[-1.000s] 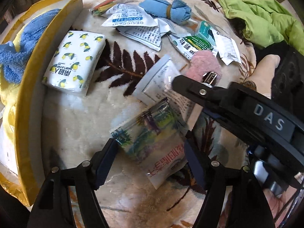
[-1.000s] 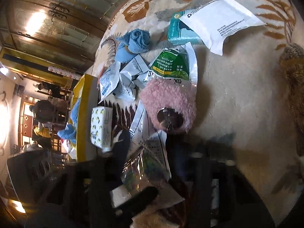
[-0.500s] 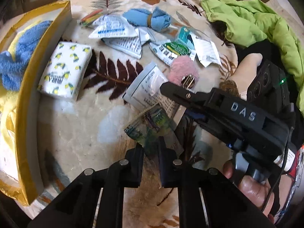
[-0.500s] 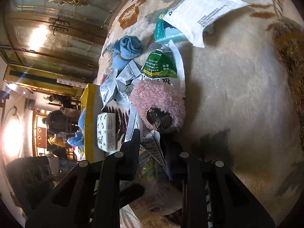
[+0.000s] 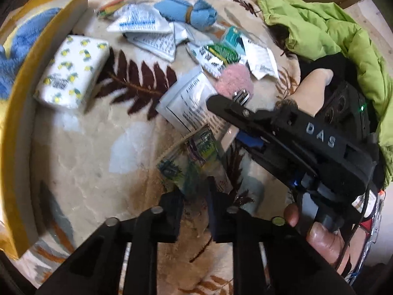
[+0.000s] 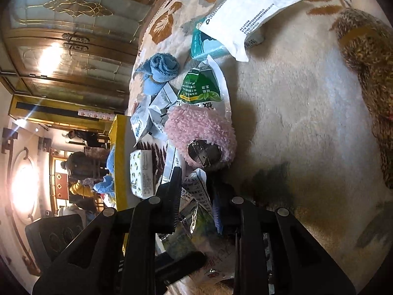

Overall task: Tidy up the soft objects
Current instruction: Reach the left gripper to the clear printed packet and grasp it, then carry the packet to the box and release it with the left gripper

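Note:
My left gripper (image 5: 195, 196) is shut on a colourful printed clear pouch (image 5: 194, 157) and holds it just above the plush blanket (image 5: 86, 147). My right gripper (image 6: 196, 186) is shut on the corner of a white printed sachet (image 6: 196, 191), which also shows in the left wrist view (image 5: 189, 105); the right gripper itself shows there (image 5: 221, 103). A pink fluffy hair clip (image 6: 201, 135) lies just past the right fingertips. A lemon-print tissue pack (image 5: 71, 71) lies at left beside a yellow box (image 5: 14, 113).
A rolled blue towel (image 5: 186, 12), several white sachets (image 5: 145, 24), a green packet (image 5: 216, 54) and a teal pack (image 6: 206, 46) lie at the far side. A green jacket (image 5: 326, 24) lies right. A brown fuzzy item (image 6: 368, 78) lies far right.
My left gripper closed on the colourful pouch and lifted it slightly. My right gripper closed on the white sachet's corner and holds it.

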`<state>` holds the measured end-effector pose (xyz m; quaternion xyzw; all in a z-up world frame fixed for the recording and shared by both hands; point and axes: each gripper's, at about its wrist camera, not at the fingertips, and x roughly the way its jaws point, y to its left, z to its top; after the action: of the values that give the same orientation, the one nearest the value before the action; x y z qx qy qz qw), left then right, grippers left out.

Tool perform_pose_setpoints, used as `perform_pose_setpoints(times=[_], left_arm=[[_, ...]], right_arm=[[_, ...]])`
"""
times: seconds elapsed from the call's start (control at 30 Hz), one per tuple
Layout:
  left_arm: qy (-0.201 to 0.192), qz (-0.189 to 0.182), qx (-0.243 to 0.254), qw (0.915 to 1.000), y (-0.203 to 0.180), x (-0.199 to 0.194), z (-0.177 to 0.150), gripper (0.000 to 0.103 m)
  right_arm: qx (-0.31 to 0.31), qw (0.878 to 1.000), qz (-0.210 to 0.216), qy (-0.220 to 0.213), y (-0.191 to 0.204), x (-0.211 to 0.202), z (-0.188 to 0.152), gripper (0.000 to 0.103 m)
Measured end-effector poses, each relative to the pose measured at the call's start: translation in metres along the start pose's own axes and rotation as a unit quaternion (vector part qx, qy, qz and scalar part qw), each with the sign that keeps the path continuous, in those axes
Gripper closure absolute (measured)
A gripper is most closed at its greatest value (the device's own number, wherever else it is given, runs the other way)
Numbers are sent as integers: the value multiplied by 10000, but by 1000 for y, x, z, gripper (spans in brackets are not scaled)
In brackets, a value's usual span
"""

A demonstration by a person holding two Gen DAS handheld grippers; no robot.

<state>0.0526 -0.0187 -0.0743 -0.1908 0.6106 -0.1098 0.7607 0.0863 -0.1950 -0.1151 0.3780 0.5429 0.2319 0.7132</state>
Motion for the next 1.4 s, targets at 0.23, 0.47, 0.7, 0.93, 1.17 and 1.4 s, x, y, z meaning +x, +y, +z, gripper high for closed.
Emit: perform_pose_setpoints(times=[0.23,0.47,0.7,0.93,1.17,1.4], left_arm=[[-215,376,218,9988,10,-24,-2,94],[-541,678,372,9955,22,-58,-1,96],[-1029,885,327,9902,46,-114,9,98],[-1475,1394,91,9791,94,-161,23,97],[-1419,1788,-307,9731,150,-163,43,97],[-1459,2109,-438,9656,170,-153,55,97]], right_arm=[[-48,9998,173,-35,12,-8,-6,84],[-248,9993,262,-83,33,-22,-14,85],[-507,9973,533,-45,73,-28,-17,85],[-1002,9914,795,289,145,8,-25,85],[-1356,9865,633,660,191,66,-41,85],[-1923,9761,22,1017,216,121,-72,85]])
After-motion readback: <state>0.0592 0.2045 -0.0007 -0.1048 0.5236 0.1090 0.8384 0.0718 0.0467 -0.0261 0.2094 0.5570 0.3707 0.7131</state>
